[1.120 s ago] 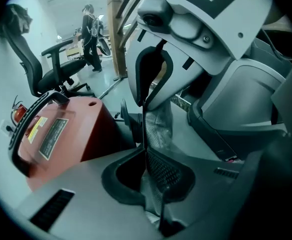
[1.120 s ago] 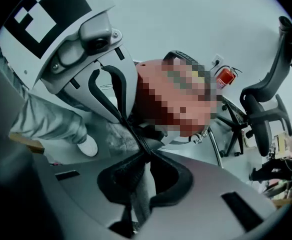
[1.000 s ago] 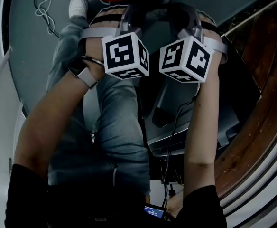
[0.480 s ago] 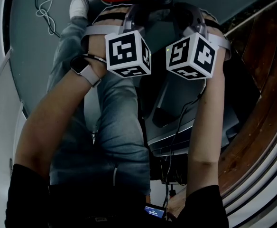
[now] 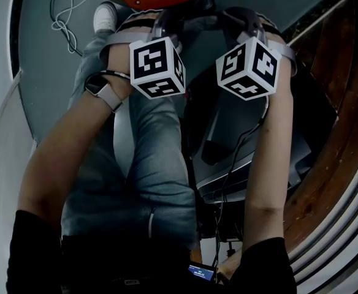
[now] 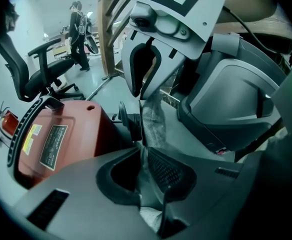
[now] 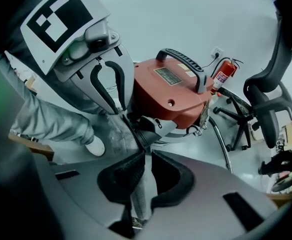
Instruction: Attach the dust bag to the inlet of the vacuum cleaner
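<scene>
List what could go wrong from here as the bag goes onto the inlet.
1. Both the left tool and right tool pinch only thin fabric of the bag; a pull may slip or tear it.
2. The bag seems to meet the inlet at a slant, so it may seat crooked.
3. Neither tool holds the vacuum; a push could shove it away.

A grey fabric dust bag (image 6: 153, 116) is seen pulled taut right against the black inlet (image 7: 138, 130) of the red vacuum cleaner (image 7: 171, 94), whose black handle (image 7: 186, 63) is turned upward.
</scene>
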The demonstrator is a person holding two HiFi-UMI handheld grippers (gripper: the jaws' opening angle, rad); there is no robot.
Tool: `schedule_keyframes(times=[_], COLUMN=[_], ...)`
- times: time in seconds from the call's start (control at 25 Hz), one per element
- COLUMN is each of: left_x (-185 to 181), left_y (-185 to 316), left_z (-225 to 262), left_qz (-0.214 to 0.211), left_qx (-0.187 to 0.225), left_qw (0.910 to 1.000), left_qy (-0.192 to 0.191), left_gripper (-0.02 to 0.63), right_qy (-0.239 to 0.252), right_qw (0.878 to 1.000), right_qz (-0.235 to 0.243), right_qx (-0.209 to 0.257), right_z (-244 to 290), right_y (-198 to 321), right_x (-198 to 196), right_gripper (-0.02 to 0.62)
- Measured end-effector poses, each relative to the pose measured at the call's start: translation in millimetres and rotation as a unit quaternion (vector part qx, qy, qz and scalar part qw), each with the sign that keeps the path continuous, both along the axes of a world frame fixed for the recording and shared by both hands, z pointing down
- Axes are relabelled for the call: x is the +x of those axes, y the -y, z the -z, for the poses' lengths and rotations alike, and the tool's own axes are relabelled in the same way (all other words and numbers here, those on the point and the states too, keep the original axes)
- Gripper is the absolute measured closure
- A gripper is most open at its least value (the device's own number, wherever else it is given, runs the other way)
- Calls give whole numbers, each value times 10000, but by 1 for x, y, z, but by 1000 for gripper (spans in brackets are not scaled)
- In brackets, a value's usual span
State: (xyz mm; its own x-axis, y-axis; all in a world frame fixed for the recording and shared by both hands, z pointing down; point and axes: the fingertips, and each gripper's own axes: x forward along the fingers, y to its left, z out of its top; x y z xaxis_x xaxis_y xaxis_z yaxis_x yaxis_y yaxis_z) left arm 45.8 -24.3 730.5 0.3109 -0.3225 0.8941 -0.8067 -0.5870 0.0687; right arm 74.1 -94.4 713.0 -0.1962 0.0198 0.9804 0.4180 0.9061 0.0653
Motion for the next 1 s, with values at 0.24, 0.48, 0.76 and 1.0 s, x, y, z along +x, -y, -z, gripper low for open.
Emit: schedule_keyframes(times=[0.24, 0.48, 0.76, 1.0], left_x=[-11, -14, -25, -35], left_y=[0, 2, 13, 20], left_z=[22, 64, 142, 239], left_qz=[-156, -447, -421, 16], left_qx=[-15, 72, 297, 577], left_qw=[9999, 9990, 9986, 9954], left_qy=[45, 30, -143, -764], left_gripper=[565, 565, 565, 566], right_qy=[248, 648, 1335, 2191], right_qw=[9970, 9825, 9427, 8798], right_qz=[-717, -1745, -3044, -4168], right_qx=[118, 90, -289, -644], right_z=[30, 79, 161, 254], right_y=[9, 10, 9, 3], right_x=[-2, -7, -13, -15], right_gripper=[549, 549, 549, 551])
